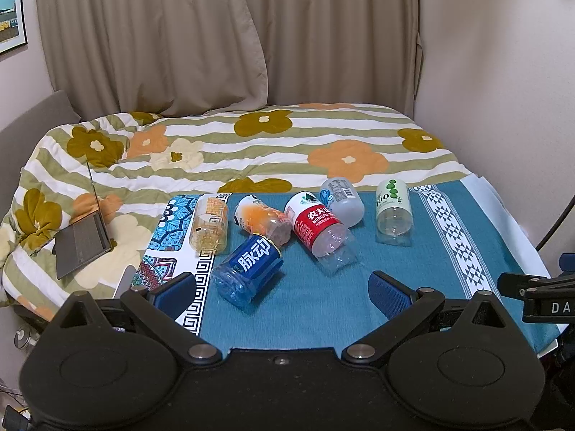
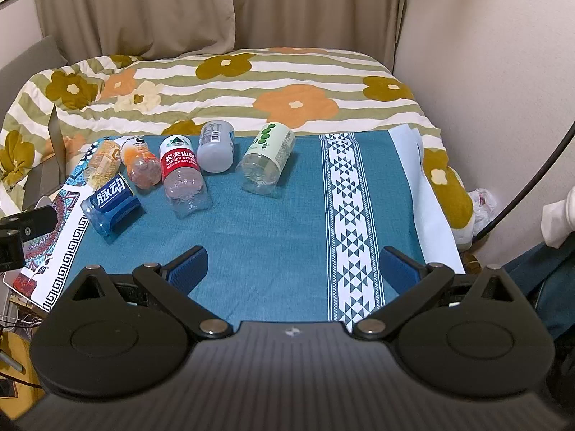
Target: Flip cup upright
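Note:
Several cut-bottle cups lie on their sides on the teal cloth (image 1: 323, 309): a blue one (image 1: 248, 269), a red-labelled one (image 1: 320, 231), an orange one (image 1: 260, 222), a yellow one (image 1: 210, 226), a grey one (image 1: 341, 201) and a green-dotted one (image 1: 393, 212). The right wrist view shows the blue cup (image 2: 111, 206), the red cup (image 2: 181, 176), the grey cup (image 2: 215, 147) and the green cup (image 2: 266, 158). My left gripper (image 1: 284, 294) is open and empty, just in front of the blue cup. My right gripper (image 2: 293, 269) is open and empty, well short of the cups.
A flowered quilt (image 1: 251, 143) covers the bed behind the cloth. An open laptop (image 1: 84, 233) lies on the quilt at the left. Curtains (image 1: 215, 36) hang at the back and a wall stands at the right. A patterned white cloth (image 1: 172, 251) borders the left side.

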A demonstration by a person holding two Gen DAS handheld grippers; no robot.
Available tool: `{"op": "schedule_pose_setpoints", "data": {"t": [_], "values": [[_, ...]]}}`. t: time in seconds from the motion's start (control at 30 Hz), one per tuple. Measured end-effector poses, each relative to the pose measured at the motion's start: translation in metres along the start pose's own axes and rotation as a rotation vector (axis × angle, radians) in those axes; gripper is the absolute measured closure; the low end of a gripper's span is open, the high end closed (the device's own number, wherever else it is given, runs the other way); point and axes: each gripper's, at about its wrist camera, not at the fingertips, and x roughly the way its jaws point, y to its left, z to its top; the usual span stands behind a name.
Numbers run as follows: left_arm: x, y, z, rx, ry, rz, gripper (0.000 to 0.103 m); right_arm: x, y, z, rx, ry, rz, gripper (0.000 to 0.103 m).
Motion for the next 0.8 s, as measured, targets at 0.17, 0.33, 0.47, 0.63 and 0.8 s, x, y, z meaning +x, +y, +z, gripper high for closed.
{"op": "schedule_pose_setpoints", "data": {"t": [0.17, 0.33, 0.47, 0.63, 0.8], "values": [[0.000, 0.000, 0.000, 0.000, 0.001, -0.001, 0.000, -0.001, -0.001, 0.000, 0.000, 0.000, 0.001, 0.000], [0.001, -0.005, 0.004, 0.003, 0.011, -0.006, 0.000, -0.001, -0.002, 0.000, -0.001, -0.001, 0.004, 0.000], [0.005, -0.014, 0.013, 0.005, 0.017, -0.019, 0.000, 0.002, -0.009, 0.006, -0.016, -0.007, 0.000, 0.000], [0.015, -0.034, 0.027, 0.000, 0.027, -0.033, 0.000, 0.009, -0.033, 0.021, -0.035, -0.012, 0.022, 0.000], [0.034, -0.056, 0.044, 0.037, 0.036, -0.060, 0.000, 0.019, -0.060, 0.035, -0.024, -0.024, 0.043, 0.000]]}}
